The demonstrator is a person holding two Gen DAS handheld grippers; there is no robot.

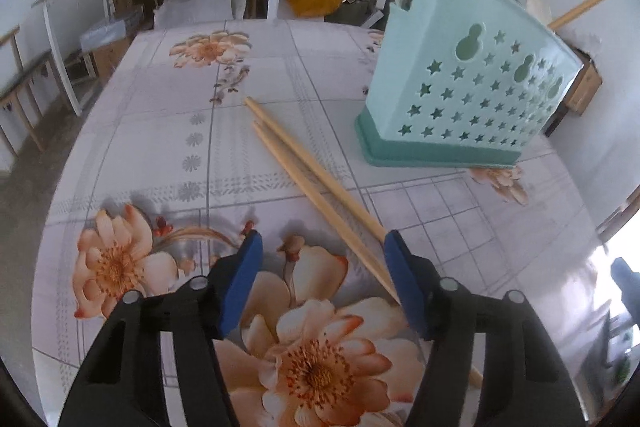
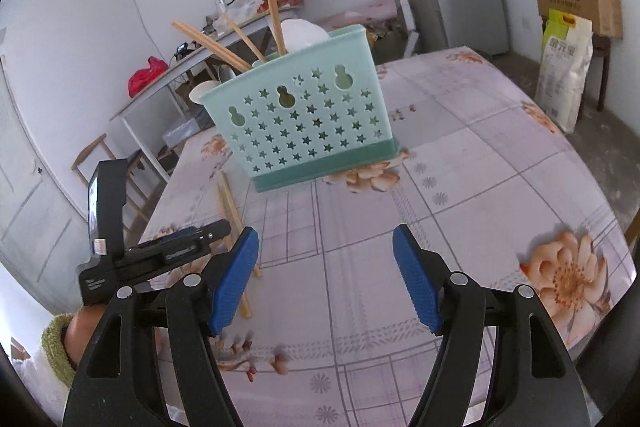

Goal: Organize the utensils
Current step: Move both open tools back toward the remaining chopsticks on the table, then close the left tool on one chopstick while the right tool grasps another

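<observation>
On the flowered desk [image 1: 168, 131], two loose chopsticks [image 1: 316, 175] are lying side by side near the green utensil holder [image 1: 464, 87]. The left gripper [image 1: 322, 247] is hovering over their near ends, jaws spread, pinching nothing. The right gripper [image 2: 325, 245] is also gaping empty.

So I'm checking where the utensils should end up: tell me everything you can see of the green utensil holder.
The green utensil holder is pale mint plastic with a darker teal base. Its broad wall is pierced with star-shaped holes and three gourd-shaped ones. It stands upright on the flowered tablecloth. Several wooden chopsticks lean out of its top, along with a white utensil. Two more chopsticks lie on the table beside it, not touching it.
</observation>
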